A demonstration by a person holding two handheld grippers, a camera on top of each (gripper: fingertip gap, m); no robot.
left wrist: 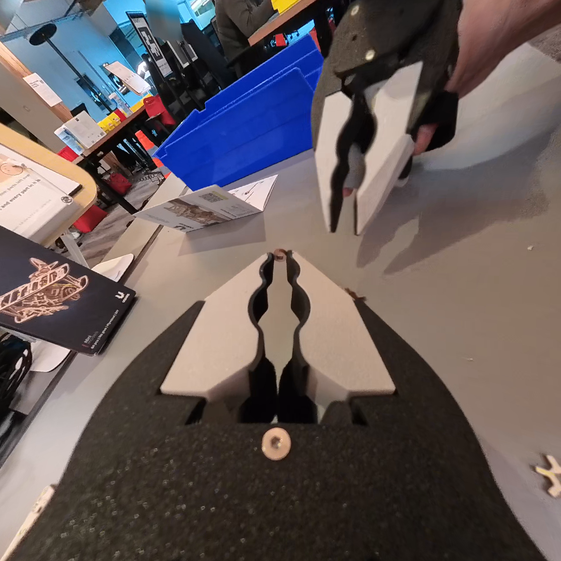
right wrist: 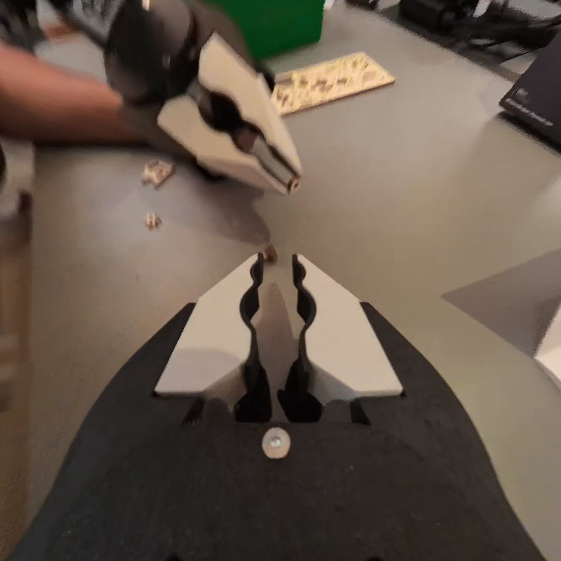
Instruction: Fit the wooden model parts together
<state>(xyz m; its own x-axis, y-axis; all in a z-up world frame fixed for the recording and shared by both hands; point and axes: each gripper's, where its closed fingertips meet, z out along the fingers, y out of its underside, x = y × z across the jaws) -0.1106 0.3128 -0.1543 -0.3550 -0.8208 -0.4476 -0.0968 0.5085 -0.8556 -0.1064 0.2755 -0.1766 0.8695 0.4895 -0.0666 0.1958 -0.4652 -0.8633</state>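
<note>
My left gripper [left wrist: 279,257] is shut on a small round wooden piece [left wrist: 279,254] pinched at its very tips, just above the grey table [left wrist: 440,318]. In the right wrist view the left gripper [right wrist: 290,186] points down to the right with the piece [right wrist: 294,183] at its tip. My right gripper [right wrist: 277,258] is open and empty, low over the table. Another small brown wooden piece [right wrist: 270,253] lies just beyond its left fingertip, blurred. In the left wrist view the right gripper [left wrist: 345,232] hangs at the upper right, tips slightly apart.
Loose wooden parts [right wrist: 158,173] [right wrist: 152,220] lie on the left, and an X-shaped one [left wrist: 549,476] lies near the left gripper. A wooden part sheet [right wrist: 331,82] and a green box [right wrist: 273,24] stand behind. Blue bins [left wrist: 243,130], a leaflet [left wrist: 212,206] and a black model box [left wrist: 60,297] lie on the left. The tips of one gripper are about 5 cm away from the tips of the other.
</note>
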